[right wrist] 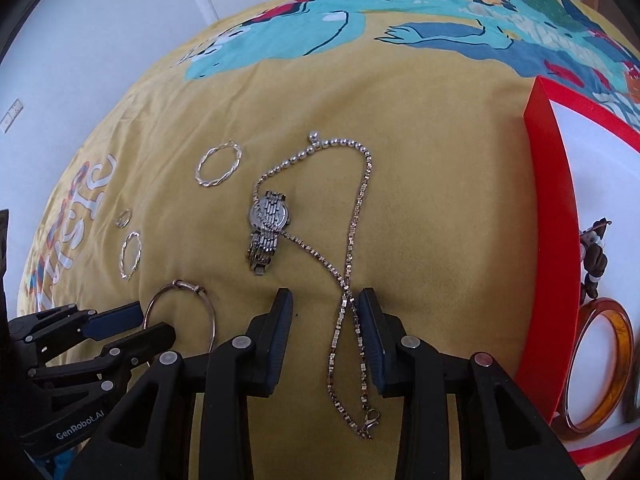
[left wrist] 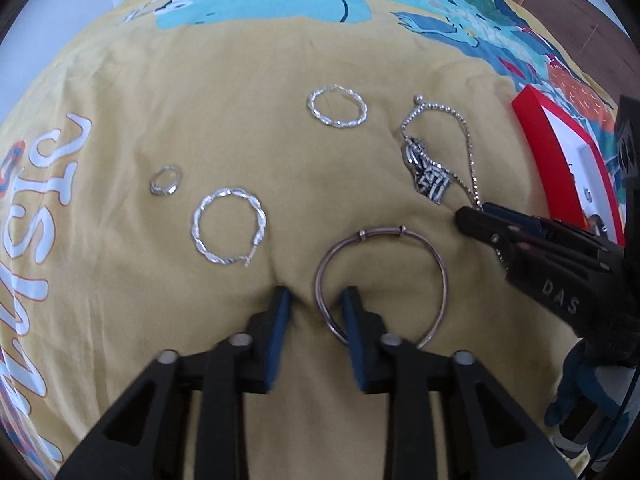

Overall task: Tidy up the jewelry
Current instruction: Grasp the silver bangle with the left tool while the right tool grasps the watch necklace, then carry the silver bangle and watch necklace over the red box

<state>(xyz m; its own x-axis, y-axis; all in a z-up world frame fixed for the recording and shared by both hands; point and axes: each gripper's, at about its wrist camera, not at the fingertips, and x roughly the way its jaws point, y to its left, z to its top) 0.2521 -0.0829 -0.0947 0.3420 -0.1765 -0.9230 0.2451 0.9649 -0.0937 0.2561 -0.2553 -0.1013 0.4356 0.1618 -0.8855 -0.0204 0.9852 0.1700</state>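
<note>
In the left wrist view my left gripper (left wrist: 316,296) points down onto a yellow printed bedspread (left wrist: 260,60). Its jaws stand apart astride the left rim of a thin copper-coloured hoop (left wrist: 380,233), one finger inside the hoop and one outside, pads clear of the wire. My right gripper (right wrist: 325,298) is open over a silver chain necklace (right wrist: 362,196), whose two strands run between its fingers. A silver watch (right wrist: 267,224) lies on the necklace's loop. The right gripper (left wrist: 474,212) also shows at the chain's end, and the left gripper (right wrist: 156,320) at the hoop (right wrist: 188,285).
Two twisted silver hoop earrings (left wrist: 229,232) (left wrist: 337,106) and a small ring (left wrist: 166,184) lie on the cloth to the left. A red box (right wrist: 556,240) stands at the right, holding an amber bangle (right wrist: 600,364) and a dark trinket (right wrist: 596,256).
</note>
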